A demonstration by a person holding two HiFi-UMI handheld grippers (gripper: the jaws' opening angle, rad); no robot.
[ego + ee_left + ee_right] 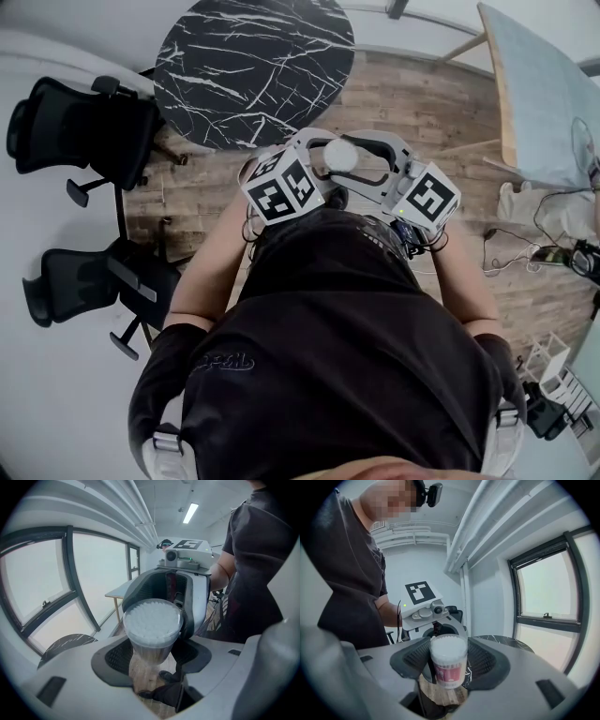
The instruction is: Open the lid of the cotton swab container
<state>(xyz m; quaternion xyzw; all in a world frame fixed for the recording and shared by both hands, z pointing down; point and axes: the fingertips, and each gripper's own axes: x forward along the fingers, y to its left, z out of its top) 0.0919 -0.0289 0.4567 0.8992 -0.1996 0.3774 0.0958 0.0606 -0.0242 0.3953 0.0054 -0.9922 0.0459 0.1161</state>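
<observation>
A clear round cotton swab container, packed with white swab tips and wearing a red label, hangs in the air in front of the person's chest. My left gripper comes at it from the left, and its ribbed pads press on the lower body of the container. The right gripper faces it from the other side. Its pads close on the upper part of the container, at the clear lid. The lid sits on top. In the head view the two marker cubes flank the tub.
Below lies a wooden floor with a round black marble table ahead. Two black office chairs stand at the left. A light table and loose cables are at the right. Large windows line the wall.
</observation>
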